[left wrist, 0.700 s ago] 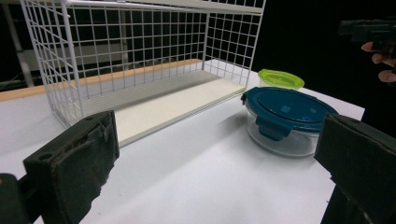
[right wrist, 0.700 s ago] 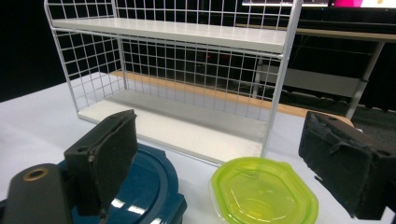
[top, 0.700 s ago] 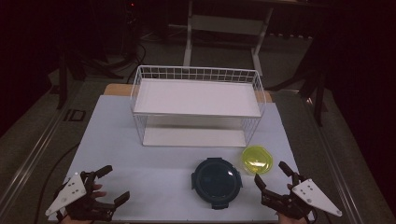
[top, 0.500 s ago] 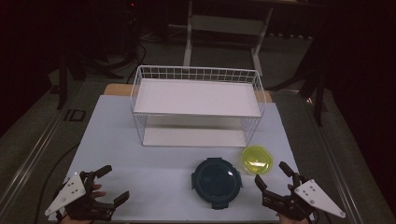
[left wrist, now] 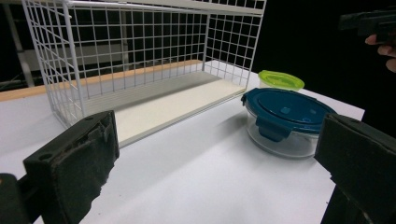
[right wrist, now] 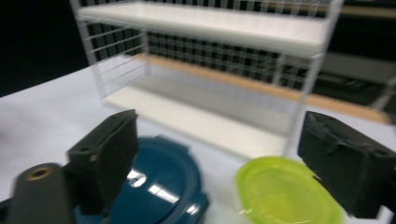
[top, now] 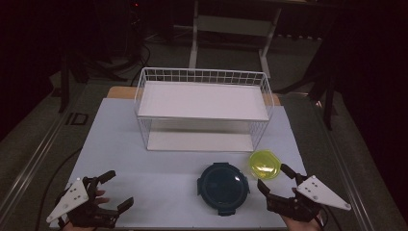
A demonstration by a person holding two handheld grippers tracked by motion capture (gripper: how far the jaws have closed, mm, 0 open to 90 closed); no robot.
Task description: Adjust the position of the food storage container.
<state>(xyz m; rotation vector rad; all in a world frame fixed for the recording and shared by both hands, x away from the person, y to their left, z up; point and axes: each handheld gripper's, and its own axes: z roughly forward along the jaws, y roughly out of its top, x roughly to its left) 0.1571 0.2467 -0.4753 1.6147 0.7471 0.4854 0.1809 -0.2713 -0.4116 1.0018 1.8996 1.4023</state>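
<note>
A round container with a dark blue lid [top: 223,185] sits near the table's front edge, right of centre. Just behind it to the right stands a smaller container with a yellow-green lid [top: 265,164]. A white wire rack [top: 203,109] with two white shelves stands at the middle back. My left gripper [top: 114,188] hovers open at the front left corner, nothing between its jaws. My right gripper [top: 273,177] is open at the front right, close beside both containers. In the left gripper view the blue-lidded container [left wrist: 285,122] lies ahead on the right. In the right gripper view the green lid [right wrist: 285,196] lies between the jaws' lines, untouched.
The white table top [top: 159,168] ends close to both hands at the front. Dark floor, a table frame [top: 231,29] and stands lie beyond the rack. A cable trails off the left side.
Both grippers stay at the front corners. The right one has shifted slightly right and back toward the person; the containers and rack have not moved.
</note>
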